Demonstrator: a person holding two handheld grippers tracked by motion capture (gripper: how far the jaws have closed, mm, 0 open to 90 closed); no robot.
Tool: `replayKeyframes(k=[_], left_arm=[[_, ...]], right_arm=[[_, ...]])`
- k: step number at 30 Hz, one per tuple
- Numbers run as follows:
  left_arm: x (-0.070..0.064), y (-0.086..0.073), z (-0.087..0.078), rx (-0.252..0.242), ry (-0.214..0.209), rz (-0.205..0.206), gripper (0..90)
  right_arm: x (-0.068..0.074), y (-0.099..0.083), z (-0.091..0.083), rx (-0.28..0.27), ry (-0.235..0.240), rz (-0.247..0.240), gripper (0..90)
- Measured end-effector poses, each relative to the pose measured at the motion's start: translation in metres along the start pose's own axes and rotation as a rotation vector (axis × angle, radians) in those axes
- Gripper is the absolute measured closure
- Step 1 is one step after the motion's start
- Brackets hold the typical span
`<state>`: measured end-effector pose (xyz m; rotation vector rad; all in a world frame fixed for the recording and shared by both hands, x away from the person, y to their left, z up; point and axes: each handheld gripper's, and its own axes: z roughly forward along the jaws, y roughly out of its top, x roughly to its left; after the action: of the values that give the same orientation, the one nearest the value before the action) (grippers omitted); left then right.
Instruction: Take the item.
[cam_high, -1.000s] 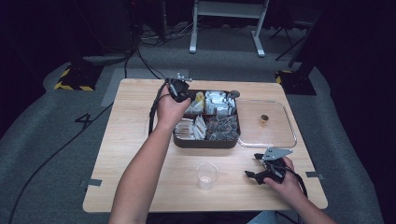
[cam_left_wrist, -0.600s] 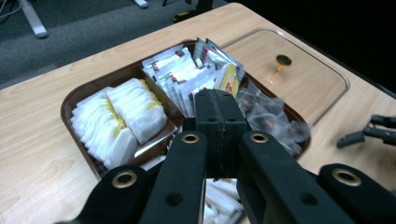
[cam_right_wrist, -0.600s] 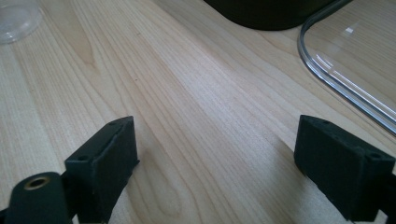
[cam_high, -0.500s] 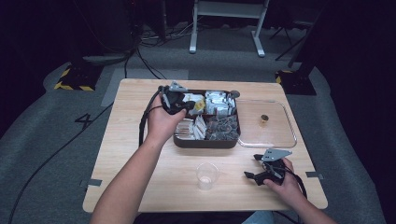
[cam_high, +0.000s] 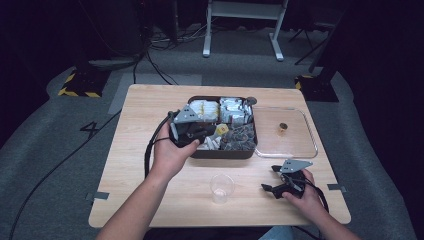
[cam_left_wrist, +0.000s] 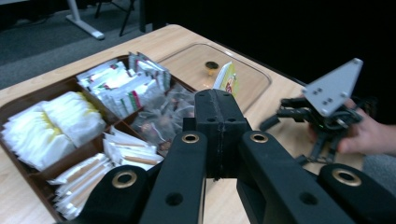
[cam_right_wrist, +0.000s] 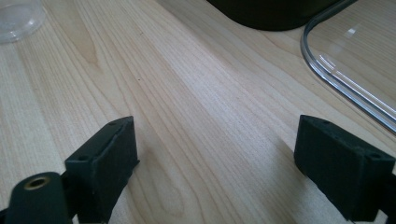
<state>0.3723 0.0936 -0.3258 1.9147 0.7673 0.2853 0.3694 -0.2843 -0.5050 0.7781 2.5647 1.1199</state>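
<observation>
Left gripper (cam_high: 212, 131) has pulled back from the far end of the dark compartment tray (cam_high: 225, 153) toward its near-left corner, now lifted with a yellow sachet (cam_left_wrist: 227, 78) pinched at its tip, jaws closed on it. Tray holds white packets (cam_left_wrist: 51, 126) and tea bags. Clear plastic cup (cam_high: 221, 188) stands on the wooden table (cam_high: 135, 150) in front of the tray. Clear lid (cam_high: 287, 134) lies flat just right of the tray. Right gripper (cam_high: 272, 180) rests near the table's front right, jaws spread wide apart, holding nothing.

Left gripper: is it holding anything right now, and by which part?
Yes. The left gripper is shut on a yellow tea packet, pinching its lower edge; the rest sticks up above the jaws. The right gripper is open, holding nothing.
</observation>
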Motion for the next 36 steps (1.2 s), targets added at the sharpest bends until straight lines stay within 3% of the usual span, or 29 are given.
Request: replayKeyframes(k=[10, 17, 36], left_arm=[[-0.031, -0.018, -0.010, -0.005, -0.029, 0.049, 90.0], [-0.045, -0.036, -0.002, 0.008, -0.046, 0.070, 90.0], [-0.053, -0.073, 0.017, 0.018, -0.081, 0.059, 90.0]], right_arm=[[0.000, 0.000, 0.000, 0.000, 0.000, 0.000, 13.4], [0.000, 0.000, 0.000, 0.000, 0.000, 0.000, 13.4], [0.000, 0.000, 0.000, 0.000, 0.000, 0.000, 13.4]])
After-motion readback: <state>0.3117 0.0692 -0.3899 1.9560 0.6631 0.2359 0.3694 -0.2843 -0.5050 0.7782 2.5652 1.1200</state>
